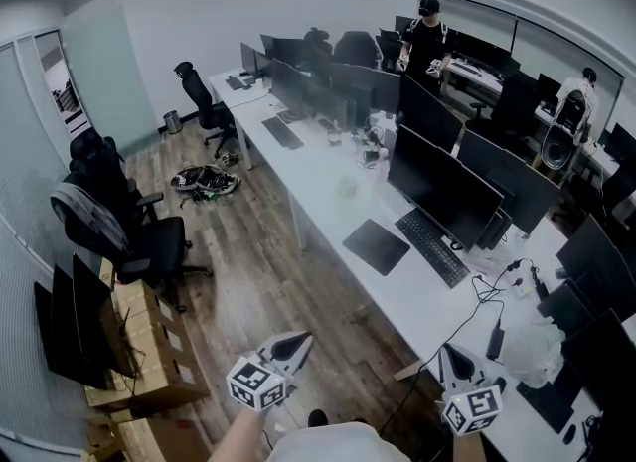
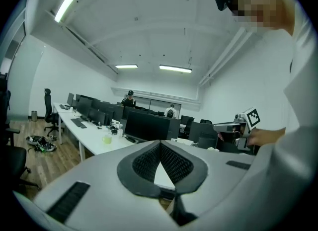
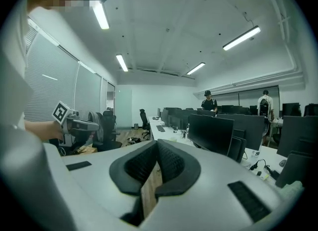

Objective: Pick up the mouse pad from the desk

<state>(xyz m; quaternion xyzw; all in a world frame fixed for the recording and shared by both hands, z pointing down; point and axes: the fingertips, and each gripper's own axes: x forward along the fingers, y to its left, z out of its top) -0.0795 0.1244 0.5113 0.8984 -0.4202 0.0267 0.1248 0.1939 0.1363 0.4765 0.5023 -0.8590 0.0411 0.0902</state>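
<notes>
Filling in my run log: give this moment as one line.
stage: before pickup | left gripper: shut, empty | right gripper: shut, empty | mouse pad: flat on desk, untouched

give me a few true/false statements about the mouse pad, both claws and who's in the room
1. The mouse pad lies flat on the white desk, beside the keyboard. True.
2. The left claw is shut on the mouse pad. False: it is shut on nothing, well short of the pad.
3. The right claw has its jaws together, with nothing between them. True.
4. A mug stands on the mouse pad. False: nothing is on it.
5. Nobody else is in the room. False: a person stands by the far desks.
</notes>
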